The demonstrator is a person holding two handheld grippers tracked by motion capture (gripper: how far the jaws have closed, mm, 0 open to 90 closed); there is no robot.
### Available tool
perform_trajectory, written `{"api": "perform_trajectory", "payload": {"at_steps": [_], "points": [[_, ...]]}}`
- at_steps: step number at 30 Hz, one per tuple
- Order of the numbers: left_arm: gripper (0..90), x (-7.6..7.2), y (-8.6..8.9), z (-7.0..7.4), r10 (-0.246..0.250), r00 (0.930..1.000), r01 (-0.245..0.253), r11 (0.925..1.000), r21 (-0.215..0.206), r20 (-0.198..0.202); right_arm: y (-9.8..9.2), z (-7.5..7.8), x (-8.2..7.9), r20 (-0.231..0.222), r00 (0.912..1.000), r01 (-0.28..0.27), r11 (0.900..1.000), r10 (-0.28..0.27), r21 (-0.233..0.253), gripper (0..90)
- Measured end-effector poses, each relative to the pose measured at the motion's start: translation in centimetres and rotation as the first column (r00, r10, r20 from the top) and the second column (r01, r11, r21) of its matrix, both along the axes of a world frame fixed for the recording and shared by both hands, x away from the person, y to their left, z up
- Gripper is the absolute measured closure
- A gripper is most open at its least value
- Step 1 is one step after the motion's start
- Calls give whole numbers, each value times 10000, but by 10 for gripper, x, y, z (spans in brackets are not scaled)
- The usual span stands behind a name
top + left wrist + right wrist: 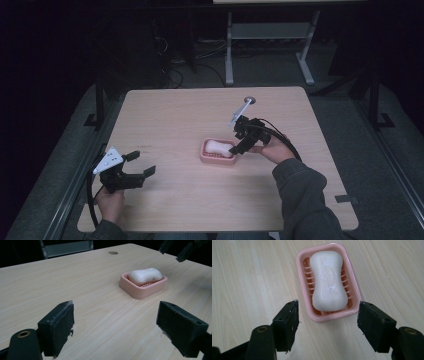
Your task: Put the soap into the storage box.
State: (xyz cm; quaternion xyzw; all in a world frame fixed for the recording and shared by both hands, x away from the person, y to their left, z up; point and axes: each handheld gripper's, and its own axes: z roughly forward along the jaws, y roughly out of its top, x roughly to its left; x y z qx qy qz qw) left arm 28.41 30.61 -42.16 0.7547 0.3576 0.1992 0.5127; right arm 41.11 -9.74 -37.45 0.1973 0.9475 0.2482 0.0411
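Fingers [287,325] of the right gripper [328,321] stood spread wide, empty, hovering just above the near end of the soap dish [352,277]. White soap [328,280] lay in the dish, lengthwise, on its slatted floor. Well apart from the dish, the left gripper [137,164] hung over the table [175,115] with its jaws also spread and holding nothing.

My judgement: if the jaws closed at this height they could catch the dish rim instead of the soap and tip or drag the dish. The soap looked smooth, so a shallow pinch might let it slip out.

Around the dish the pale wood top was bare but for a round grommet [249,100] beyond it. Beyond the table the room was dark, with a desk frame [270,35] and cables on the floor.
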Motion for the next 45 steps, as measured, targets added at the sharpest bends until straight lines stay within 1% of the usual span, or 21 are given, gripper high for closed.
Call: {"api": "perform_trajectory", "payload": {"at_steps": [2, 9, 11, 19, 21, 24, 26, 27, 32, 34, 38, 39, 41, 44, 45], "points": [[141, 0, 0, 0, -12, 10000, 13, 10000, 36, -45, -3, 0, -2, -49, 10000, 17, 10000, -16, 80, 328], [141, 0, -1, 0, -53, 10000, 53, 10000, 23, -41, -15, -1, -8, 8, 9999, 133, 9996, -133, 250, 325], [141, 0, -1, 0, -38, 10000, 38, 10000, 47, -31, -18, -1, -9, -108, 9997, 214, 9995, -212, 246, 325], [141, 1, -1, -1, -37, 10000, 37, 10000, 49, -60, -25, 3, -15, -38, 9997, 254, 9992, -253, 320, 316], [141, 1, -1, -1, -29, 10000, 30, 9999, 114, -72, -28, 1, -17, -67, 9996, 264, 9989, -262, 390, 316], [141, 1, -1, -1, -36, 10000, 37, 10000, 80, -42, -33, -2, -19, -120, 9992, 386, 9984, -381, 419, 315], [141, 1, -1, -1, -48, 10000, 48, 10000, 80, -56, -35, -5, -20, -177, 9990, 411, 9984, -404, 395, 307], [141, 1, -1, -1, -45, 10000, 45, 10000, 69, -31, -36, -6, -21, -257, 9986, 464, 9985, -457, 301, 299], [140, 1, -1, -1, -25, 10000, 25, 9999, 97, -53, -46, -7, -26, -208, 9979, 624, 9969, -615, 481, 304], [141, 1, -1, -1, -39, 10000, 40, 10000, 91, -50, -50, -8, -27, -254, 9971, 735, 9958, -722, 537, 304], [141, 1, -1, -1, -27, 10000, 28, 9999, 96, -66, -58, -9, -30, -241, 9962, 852, 9949, -840, 540, 303], [141, 1, -1, -1, -14, 10000, 15, 10000, 88, -59, -59, -9, -31, -316, 9954, 922, 9942, -905, 546, 303], [141, 1, -1, -1, -22, 10000, 22, 10000, 95, -46, -62, -10, -33, -224, 9957, 912, 9944, -902, 537, 302], [141, 1, -1, -1, -38, 10000, 38, 9999, 101, -34, -66, -9, -36, -255, 9945, 1030, 9929, -1017, 591, 301], [141, 1, -1, -1, -39, 10000, 39, 9999, 93, -36, -67, -10, -37, -188, 9951, 980, 9934, -970, 592, 299]]}}
